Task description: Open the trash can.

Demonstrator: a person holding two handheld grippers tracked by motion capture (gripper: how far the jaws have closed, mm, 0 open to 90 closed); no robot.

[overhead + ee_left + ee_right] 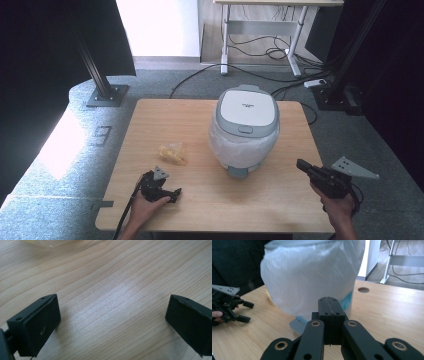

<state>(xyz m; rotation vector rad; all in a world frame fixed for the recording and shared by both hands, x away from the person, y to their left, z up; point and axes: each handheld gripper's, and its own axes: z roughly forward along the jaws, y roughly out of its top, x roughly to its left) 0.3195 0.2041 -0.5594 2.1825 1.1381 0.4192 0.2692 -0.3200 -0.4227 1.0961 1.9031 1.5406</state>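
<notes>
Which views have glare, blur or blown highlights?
High view: doorway and floor patch at left blown out, corners dark. Left gripper view: sheen on the table, yellow thing at top edge blurred. Right gripper view: bin bag backlit and soft, right gripper sharp.

Wooden table (150, 125) sits on grey carpet (60, 165). Behind it there's a white desk frame (260, 30) and a mess of black cables (265, 52) on the floor.

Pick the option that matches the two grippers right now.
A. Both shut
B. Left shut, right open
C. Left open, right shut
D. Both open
C: the left gripper has its fingers far apart over bare table, while the right gripper has its fingers pressed together, empty.
</notes>
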